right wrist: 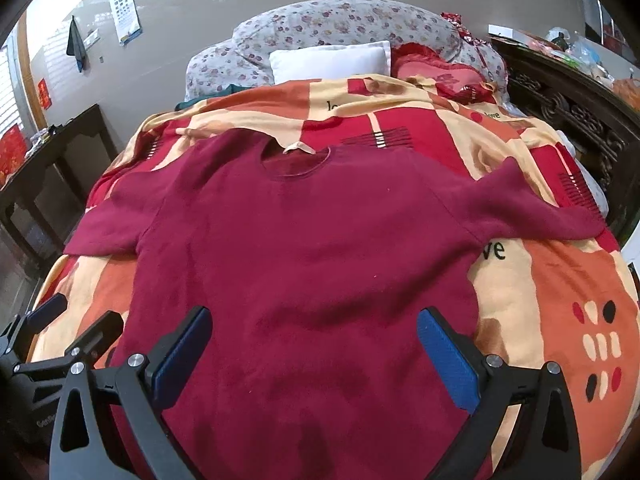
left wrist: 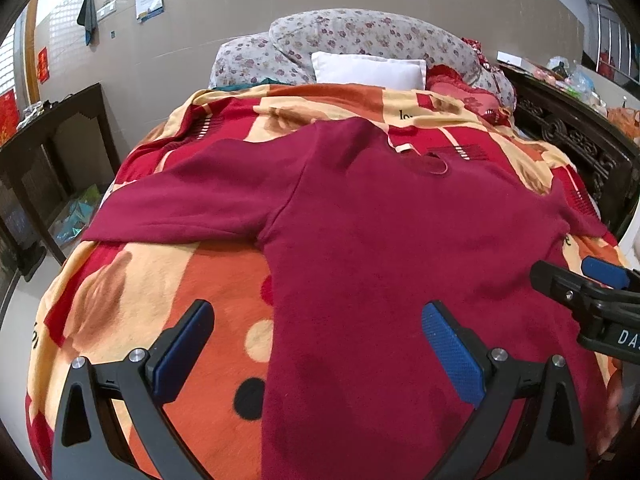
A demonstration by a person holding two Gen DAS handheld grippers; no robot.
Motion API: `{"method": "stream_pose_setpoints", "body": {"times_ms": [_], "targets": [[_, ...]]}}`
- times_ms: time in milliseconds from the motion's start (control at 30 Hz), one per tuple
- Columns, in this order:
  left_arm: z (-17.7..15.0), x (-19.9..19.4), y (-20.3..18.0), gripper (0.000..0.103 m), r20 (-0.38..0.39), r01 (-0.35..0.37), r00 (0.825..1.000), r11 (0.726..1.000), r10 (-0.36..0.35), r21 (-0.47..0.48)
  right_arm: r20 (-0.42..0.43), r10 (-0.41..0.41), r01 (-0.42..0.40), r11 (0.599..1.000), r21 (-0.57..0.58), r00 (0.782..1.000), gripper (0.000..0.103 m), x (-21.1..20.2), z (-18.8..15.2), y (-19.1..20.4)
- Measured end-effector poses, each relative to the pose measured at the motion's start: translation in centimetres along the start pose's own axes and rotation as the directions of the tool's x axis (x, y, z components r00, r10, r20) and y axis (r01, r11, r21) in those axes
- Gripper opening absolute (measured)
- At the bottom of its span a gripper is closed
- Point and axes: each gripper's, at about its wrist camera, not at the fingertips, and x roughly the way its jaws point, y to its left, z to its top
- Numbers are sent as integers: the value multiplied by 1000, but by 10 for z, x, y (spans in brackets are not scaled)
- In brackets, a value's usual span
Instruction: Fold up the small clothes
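Bed (right wrist: 560, 300), filling most of both views, covered by a patterned blanket (left wrist: 132, 280) in orange, cream and red.
Dark red shirt (right wrist: 304, 248), spread flat on the blanket at centre, neckline at 12 o'clock, hem toward 6 o'clock; short sleeves out at 9 and 3 o'clock, unfolded.
Flowered quilt roll (right wrist: 340, 20), bunched against the wall at 12 o'clock.
Dark carved headboard (left wrist: 580, 140), at 2 o'clock.
Dark side table (right wrist: 52, 160), at 9 o'clock beside the bed.
White pillow (left wrist: 368, 70), just in front of the quilt roll at 12 o'clock.
Red cushion (right wrist: 432, 70), touching the pillow's 3 o'clock side.
Left gripper (left wrist: 318, 344), low at 6 o'clock in its own view, blue-padded fingers (left wrist: 452, 356) spread wide, over the shirt's left edge near the hem, nothing between them.
Right gripper (right wrist: 314, 350), at 6 o'clock, likewise spread wide above the lower body of the shirt, holding nothing.
Eye chart (right wrist: 125, 8), on the wall at 11 o'clock.
Dark cloth (left wrist: 88, 12), hung on the wall at 10 o'clock.
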Motion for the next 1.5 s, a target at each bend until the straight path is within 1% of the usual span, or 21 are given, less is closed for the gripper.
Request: {"method": "stream_pose_setpoints", "body": {"times_ms": [133,400,633,767,867,1000,1100,1167,1233,1267,1333,1367,1433,1500], "targets": [[1,7,-3,103,-5,-5,1000,1000,5,4,2,-22,22,1000,-17,1000,103,8,1,-1],[6,19,1,103,-16,-12,1000,1000,12,-15,-10,-17,17,1000,-2,1000,103,23,2,-3],[8,24,3,103,-17,-8,1000,1000,7,-30,-17,-52,52,998,-25,998,103,35,3,-1],[8,29,9,103,-38,5,999,998,-7,-61,-34,-40,39,999,-23,999,103,40,2,-1],[8,29,13,103,-35,9,999,996,-12,-87,-36,-44,43,999,-32,998,103,42,2,1],[10,30,15,103,-37,6,999,997,-9,-83,-37,-47,46,998,-35,998,103,44,2,2],[11,30,23,103,-44,11,999,997,-14,-80,-46,-37,36,999,-32,998,103,46,1,1],[12,30,36,103,-51,18,998,994,-23,-104,-52,-27,26,999,-33,998,103,48,0,2],[15,31,58,103,-61,16,998,990,-25,-144,-56,-13,11,999,-35,998,103,49,-1,3],[17,31,77,103,-62,-3,998,984,-9,-180,-58,-9,7,999,-37,998,103,49,-1,4],[19,32,102,103,-60,-38,998,972,25,-234,-64,-7,4,999,-47,998,103,51,-2,6],[22,33,124,103,-54,-60,997,957,47,-284,-68,-4,1,999,-51,998,103,52,-2,8],[24,35,149,103,-45,-80,997,938,69,-338,-76,6,-10,998,-56,997,103,54,-3,10],[28,39,182,103,-43,-97,995,908,87,-407,-81,15,-20,998,-56,997,103,55,-4,11]]}}
